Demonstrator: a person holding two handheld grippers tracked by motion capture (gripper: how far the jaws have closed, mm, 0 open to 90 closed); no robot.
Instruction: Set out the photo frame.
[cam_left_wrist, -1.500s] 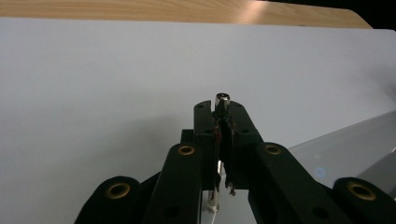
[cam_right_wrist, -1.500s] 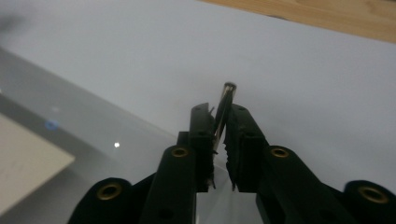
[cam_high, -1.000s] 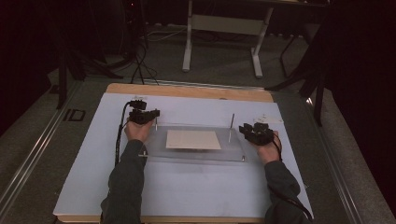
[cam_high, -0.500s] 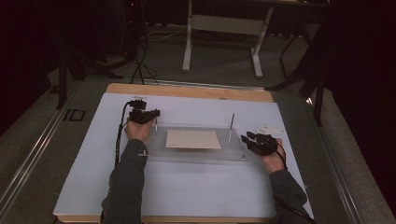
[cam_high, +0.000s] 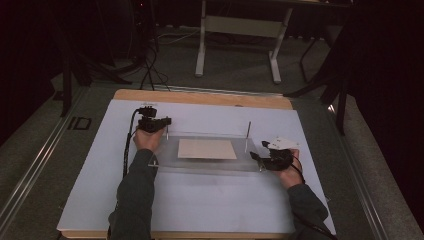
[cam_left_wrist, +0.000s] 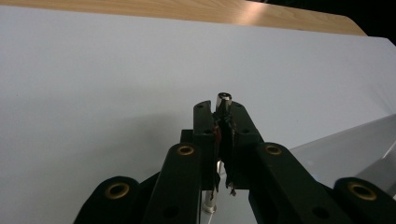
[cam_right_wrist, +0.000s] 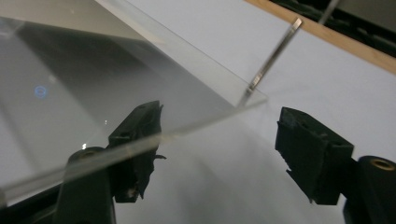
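On the white mat (cam_high: 200, 200), near the person, lies a clear plate (cam_high: 210, 162) with a tan sheet (cam_high: 207, 149) under or on its middle; I cannot tell which. Thin metal posts stand at the plate's corners. At the plate's right near corner the right gripper (cam_right_wrist: 219, 140) has just been opening, and its jaws now stand spread wide. The plate's edge runs across in front of one jaw, but nothing is pinched. At the plate's left far corner the left gripper (cam_left_wrist: 223, 116) is pressed shut on a post (cam_left_wrist: 223, 99).

The plate looks stiff, flat and smooth, so it may slip. It could crack or scratch if dropped. The best hold is by the posts or a bare edge.

Past the plate stands another post (cam_right_wrist: 271, 60). Farther off is the table's wooden rim (cam_high: 200, 97), then dark floor and a stand (cam_high: 240, 30).
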